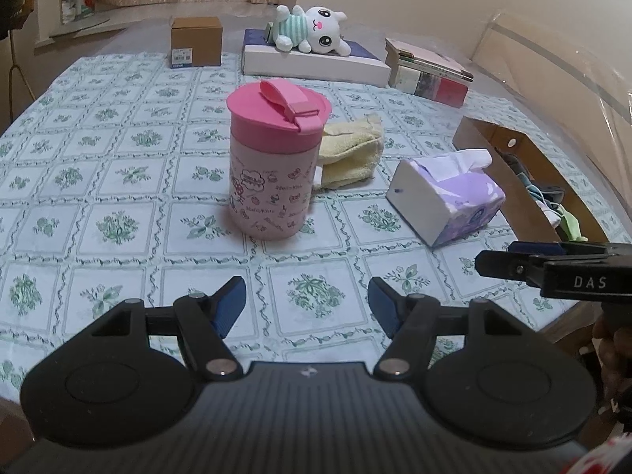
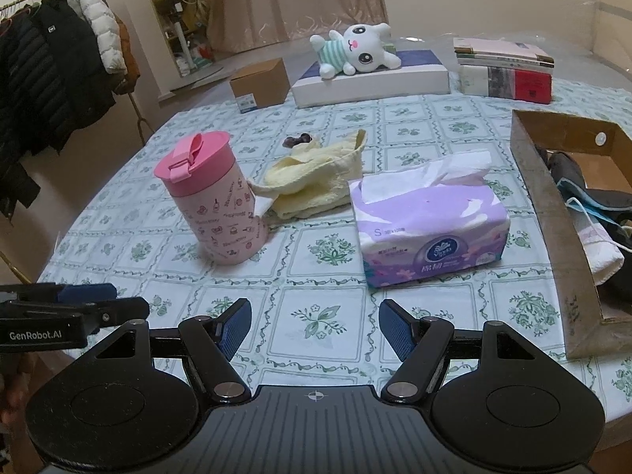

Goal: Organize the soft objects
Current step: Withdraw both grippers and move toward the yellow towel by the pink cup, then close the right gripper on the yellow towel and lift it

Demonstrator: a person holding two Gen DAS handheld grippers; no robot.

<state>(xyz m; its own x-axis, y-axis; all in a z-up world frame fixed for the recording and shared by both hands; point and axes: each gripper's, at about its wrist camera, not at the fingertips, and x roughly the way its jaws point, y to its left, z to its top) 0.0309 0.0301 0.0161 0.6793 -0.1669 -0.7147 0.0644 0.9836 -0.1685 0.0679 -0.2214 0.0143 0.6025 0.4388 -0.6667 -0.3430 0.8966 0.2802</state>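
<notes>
Both grippers sit low over the near edge of the table (image 2: pixel 130 205), and both hold nothing. On the left gripper (image 1: pixel 307 302) the two blue fingers (image 1: pixel 229 308) are spread wide apart. The right gripper (image 2: pixel 315 326) has its fingers (image 2: pixel 237 326) wide apart too. In the left view the right gripper pokes in from the side, and you can only see part of it.

A yellow towel (image 2: pixel 316 181) lies crumpled in the middle of the flowery tablecloth (image 1: pixel 118 158). Its long way runs from the near left to the far right in the right view, and one floppy end sticks up at the far side. The near end touches the pink cup (image 2: pixel 215 201), which stands in front of it. In the left view the cup hides about half of the towel (image 1: pixel 351 154). A small dark thing (image 2: pixel 296 141) peeks out just behind the towel, too small to make out.

A purple tissue pack (image 2: pixel 430 221) sits just beside the towel, with white tissue poking out on top. A brown box (image 2: pixel 553 213) stands at the right edge, cut off by the picture, with masks and cloth things inside. A white bunny toy (image 2: pixel 355 53) lies on its side on a flat white box (image 2: pixel 371 81) far back, with its head pointing right.
</notes>
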